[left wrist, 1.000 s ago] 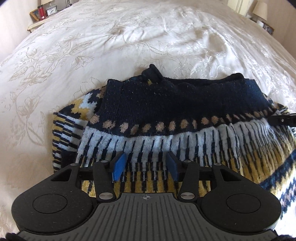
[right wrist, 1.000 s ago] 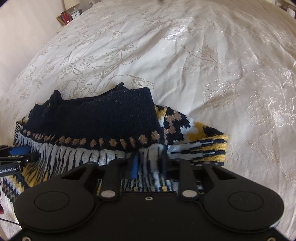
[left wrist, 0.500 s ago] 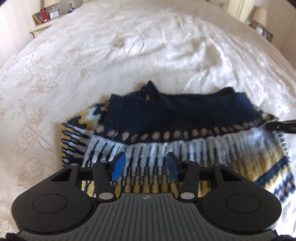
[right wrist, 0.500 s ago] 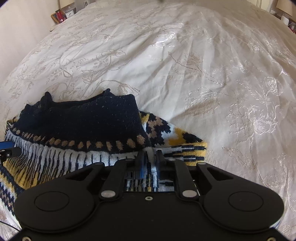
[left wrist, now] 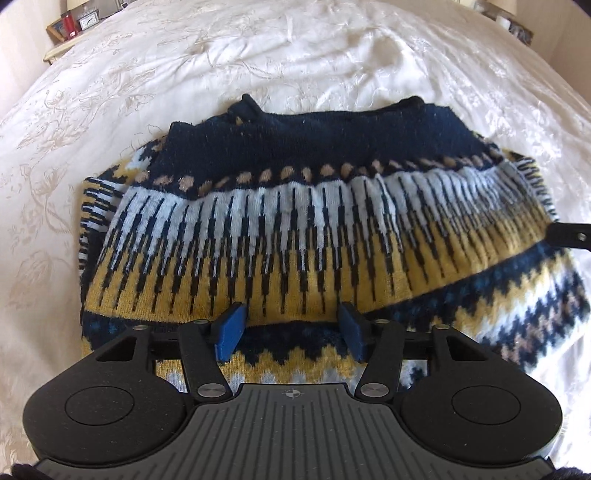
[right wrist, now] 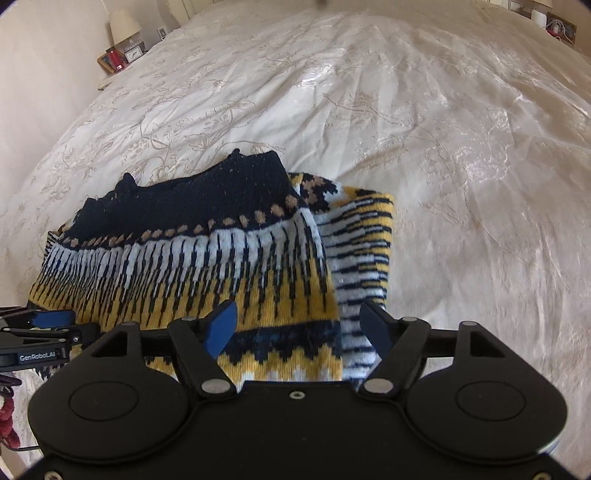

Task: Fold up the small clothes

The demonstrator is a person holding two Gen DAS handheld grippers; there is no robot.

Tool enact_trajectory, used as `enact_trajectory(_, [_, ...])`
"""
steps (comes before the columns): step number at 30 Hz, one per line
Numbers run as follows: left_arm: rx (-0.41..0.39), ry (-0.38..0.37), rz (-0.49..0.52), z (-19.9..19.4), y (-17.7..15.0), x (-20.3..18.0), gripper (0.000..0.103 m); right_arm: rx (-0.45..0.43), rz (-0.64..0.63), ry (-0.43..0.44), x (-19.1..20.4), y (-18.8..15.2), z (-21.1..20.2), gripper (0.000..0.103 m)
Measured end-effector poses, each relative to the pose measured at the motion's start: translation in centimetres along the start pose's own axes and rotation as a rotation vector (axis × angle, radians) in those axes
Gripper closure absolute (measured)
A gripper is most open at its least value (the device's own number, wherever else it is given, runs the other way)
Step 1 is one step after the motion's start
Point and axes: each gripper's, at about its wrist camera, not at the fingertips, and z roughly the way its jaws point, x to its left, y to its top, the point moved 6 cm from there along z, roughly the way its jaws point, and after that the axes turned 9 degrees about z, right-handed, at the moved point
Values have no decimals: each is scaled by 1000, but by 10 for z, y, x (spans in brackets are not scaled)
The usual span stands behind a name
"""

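Observation:
A small knitted sweater (left wrist: pixel 295 229), navy at the far edge with white, yellow and tan bands, lies folded on the white bedspread (left wrist: pixel 295 55). It also shows in the right wrist view (right wrist: pixel 207 258), with a striped sleeve folded along its right side. My left gripper (left wrist: pixel 291 328) is open and empty, just above the sweater's near edge. My right gripper (right wrist: pixel 299 325) is open and empty over the sweater's near right corner. The left gripper's tip (right wrist: pixel 44 325) shows at the left edge of the right wrist view.
The embroidered bedspread (right wrist: pixel 443 147) stretches far beyond the sweater on all sides. A nightstand with a lamp, clock and red item (right wrist: pixel 122 55) stands at the far left. Another nightstand (left wrist: pixel 513 26) is at the far right.
My right gripper was shut on the sweater's fabric and has opened and let it go. Both grippers have drawn back toward the near edge, showing more of the sweater.

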Motion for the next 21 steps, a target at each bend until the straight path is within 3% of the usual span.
enact_trajectory(4, [28, -11, -35, 7, 5, 3, 41, 23, 63, -8, -15, -11, -2, 24])
enact_trajectory(7, [34, -17, -43, 8, 7, 4, 40, 39, 127, 18, -26, -11, 0, 16])
enact_trajectory(15, [33, -19, -52, 10, 7, 4, 38, 147, 258, 154, -47, -7, 29, 9])
enact_trajectory(21, [33, -15, -71, 12, 8, 4, 33, 211, 264, 280, -35, -1, 47, 0])
